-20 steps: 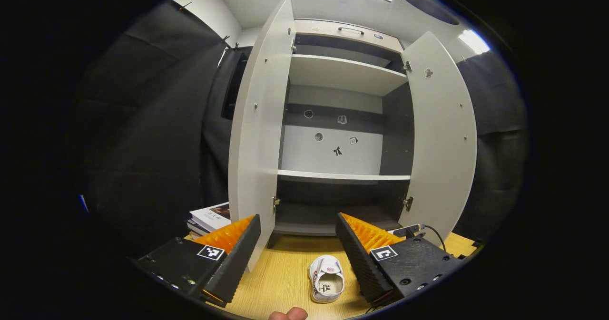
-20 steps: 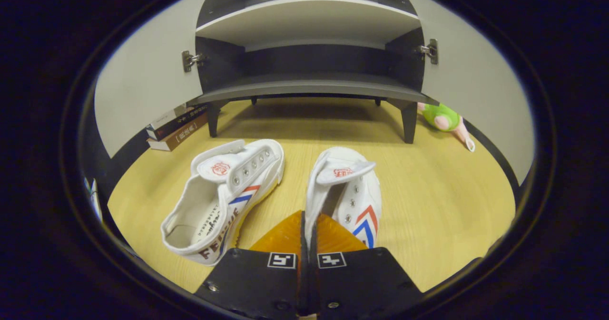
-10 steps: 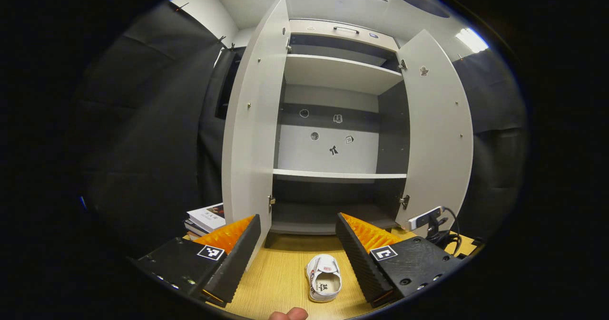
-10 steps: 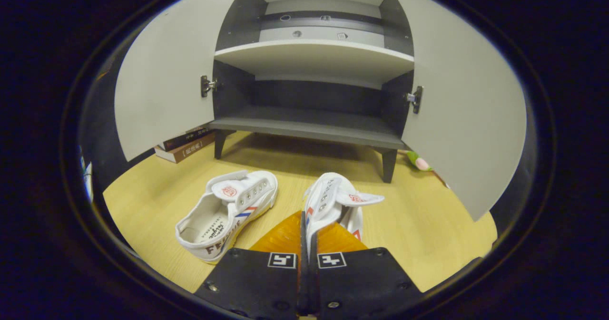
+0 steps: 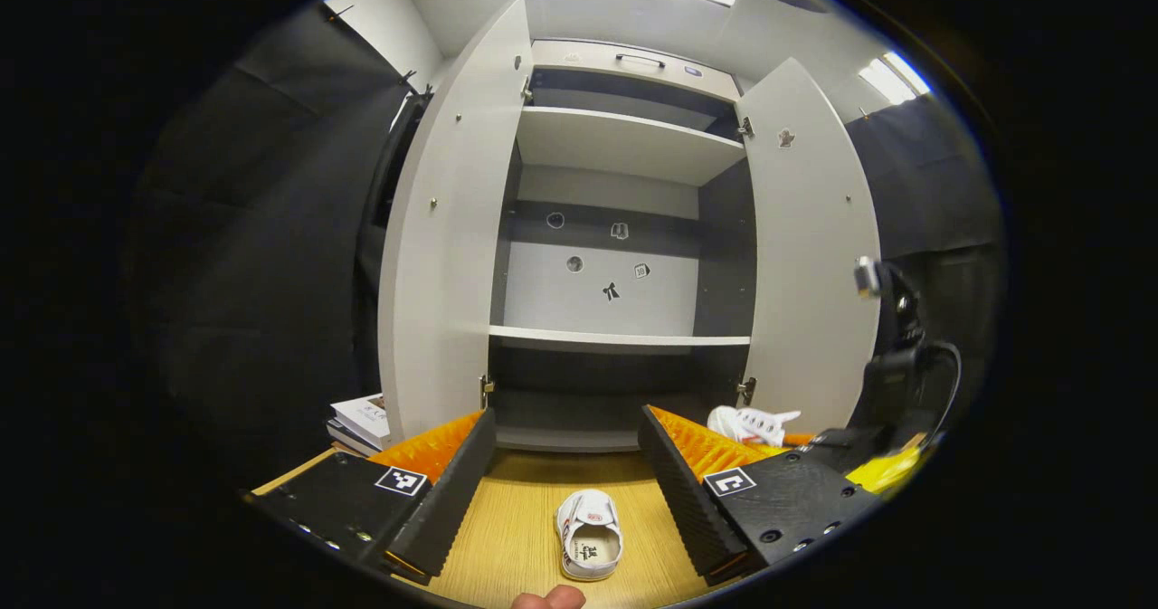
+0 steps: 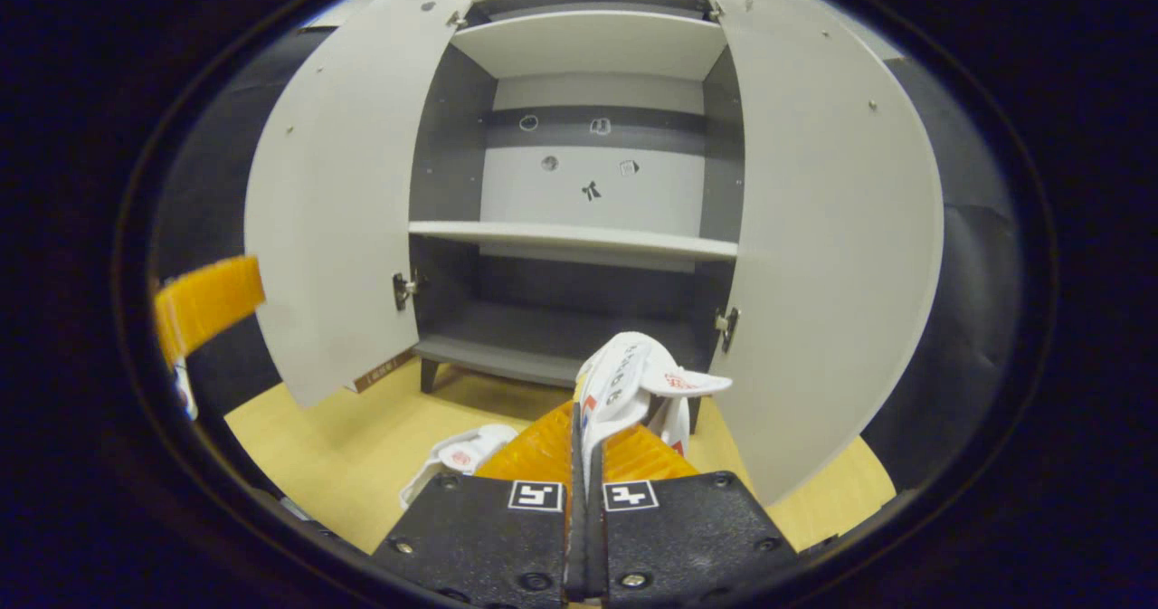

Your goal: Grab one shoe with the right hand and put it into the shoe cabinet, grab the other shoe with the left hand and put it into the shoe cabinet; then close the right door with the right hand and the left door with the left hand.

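Note:
My right gripper (image 6: 582, 413) is shut on a white shoe (image 6: 633, 375) at its heel side and holds it in the air before the open shoe cabinet (image 6: 570, 238), level with the bottom compartment. The same held shoe (image 5: 754, 423) appears in the left gripper view beside the right door (image 5: 805, 256). The other white shoe (image 5: 588, 546) lies on the wooden floor (image 5: 516, 537), below and between the fingers of my left gripper (image 5: 565, 419), which is open and holds nothing. In the right gripper view that shoe (image 6: 457, 455) lies low on the left.
Both cabinet doors stand wide open: the left door (image 6: 335, 211) and the right door (image 6: 823, 229). The shelves inside hold nothing. A stack of books (image 5: 357, 417) lies left of the cabinet. A fingertip (image 5: 547, 598) shows at the bottom edge.
My right gripper has lifted its shoe off the floor and raised it towards the cabinet's lower compartment. It has come into the left gripper view at the right. The left gripper stayed open.

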The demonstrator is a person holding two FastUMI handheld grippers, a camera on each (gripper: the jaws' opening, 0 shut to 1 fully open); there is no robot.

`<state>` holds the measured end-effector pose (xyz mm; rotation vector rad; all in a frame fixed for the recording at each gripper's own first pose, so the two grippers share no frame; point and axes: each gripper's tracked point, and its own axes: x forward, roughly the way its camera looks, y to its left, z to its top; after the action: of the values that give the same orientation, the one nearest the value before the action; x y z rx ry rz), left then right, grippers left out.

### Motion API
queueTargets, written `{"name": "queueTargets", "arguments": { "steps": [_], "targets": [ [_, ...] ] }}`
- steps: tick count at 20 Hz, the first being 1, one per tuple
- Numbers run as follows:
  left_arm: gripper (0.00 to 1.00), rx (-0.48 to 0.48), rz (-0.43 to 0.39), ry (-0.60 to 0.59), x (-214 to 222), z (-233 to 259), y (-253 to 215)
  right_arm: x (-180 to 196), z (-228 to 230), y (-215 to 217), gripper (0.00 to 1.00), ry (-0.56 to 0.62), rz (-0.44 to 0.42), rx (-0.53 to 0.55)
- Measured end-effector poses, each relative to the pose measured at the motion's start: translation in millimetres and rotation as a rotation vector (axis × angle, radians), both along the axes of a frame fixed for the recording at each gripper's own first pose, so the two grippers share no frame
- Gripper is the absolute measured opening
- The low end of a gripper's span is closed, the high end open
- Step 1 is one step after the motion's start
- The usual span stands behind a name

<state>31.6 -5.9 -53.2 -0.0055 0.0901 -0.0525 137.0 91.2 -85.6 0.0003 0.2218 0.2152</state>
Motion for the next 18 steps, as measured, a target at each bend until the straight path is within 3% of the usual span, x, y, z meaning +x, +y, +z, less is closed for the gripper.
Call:
{"name": "queueTargets", "arguments": {
  "steps": [4,9,13,18],
  "targets": [
    [0.95,-0.002,-0.007,-0.006,2.7,-0.2,-4.4,26.4,76.6,3.3,0.04,-0.092,0.023,-0.027],
    [0.95,0.022,-0.004,-0.013,4.4,1.0,-4.4,107.6,152.8,7.4,0.04,-0.128,0.005,-0.026],
    [0.95,0.033,-0.002,-0.007,3.3,-0.5,-3.9,182.9,183.4,4.5,0.04,-0.119,-0.03,-0.11],
    [0.95,0.021,0.01,0.01,3.7,-4.4,-0.9,269.0,185.8,6.5,0.03,-0.015,-0.056,-0.178]
  ]
}}
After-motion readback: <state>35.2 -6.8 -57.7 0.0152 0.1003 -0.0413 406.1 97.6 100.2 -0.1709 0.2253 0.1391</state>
